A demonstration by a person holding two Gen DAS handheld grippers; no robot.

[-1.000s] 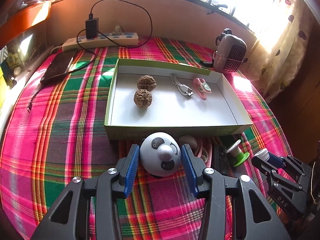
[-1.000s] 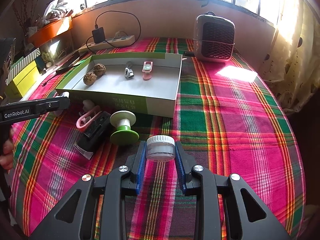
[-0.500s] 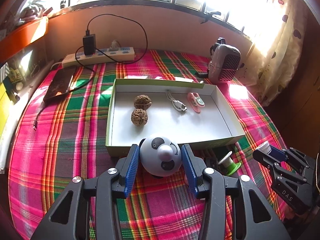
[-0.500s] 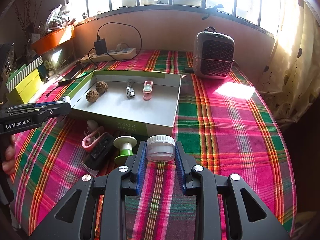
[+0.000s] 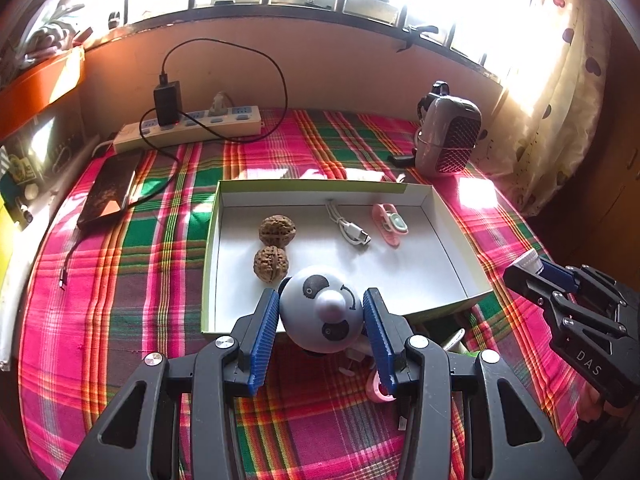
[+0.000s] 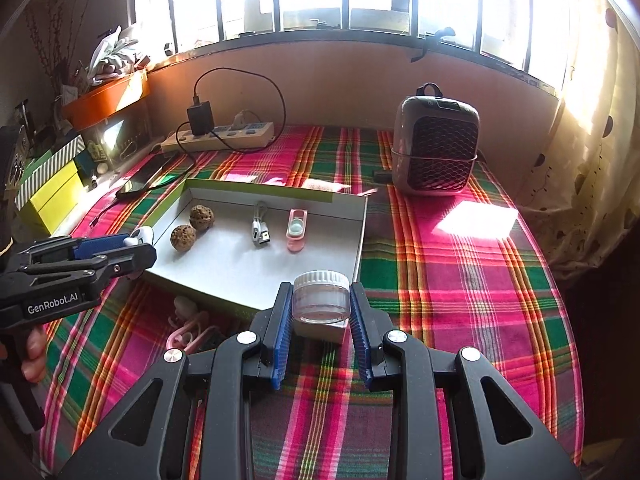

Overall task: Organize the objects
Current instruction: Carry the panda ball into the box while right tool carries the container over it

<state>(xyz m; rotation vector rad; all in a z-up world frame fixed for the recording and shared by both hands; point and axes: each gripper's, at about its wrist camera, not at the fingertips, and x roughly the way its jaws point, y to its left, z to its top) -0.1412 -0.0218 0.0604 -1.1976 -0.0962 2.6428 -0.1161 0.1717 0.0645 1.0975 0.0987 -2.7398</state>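
My left gripper [image 5: 320, 312] is shut on a round white panda-face toy [image 5: 322, 308], held above the near rim of the shallow white box [image 5: 212, 248]. My right gripper [image 6: 320, 310] is shut on a small clear jar with a white ribbed lid [image 6: 321, 296], lifted over the box's near right corner [image 6: 358, 256]. Inside the box lie two walnuts [image 5: 274, 248], a white USB cable [image 5: 348, 230] and a pink clip-like item [image 5: 388, 220]. In the right wrist view the left gripper [image 6: 132, 246] appears at the far left with the toy partly hidden.
On the plaid cloth in front of the box lie pink scissors-like items [image 6: 188, 332] and a green-and-white spool [image 5: 460, 342]. A small grey heater [image 6: 436, 144] stands at the back right; a power strip [image 6: 218, 136] and a phone [image 5: 110, 188] lie at the back left. A hand [image 6: 34, 350] holds the left tool.
Both grippers have risen with their loads and moved toward the box. The toy and the jar now overlap the box's near rim in the views.
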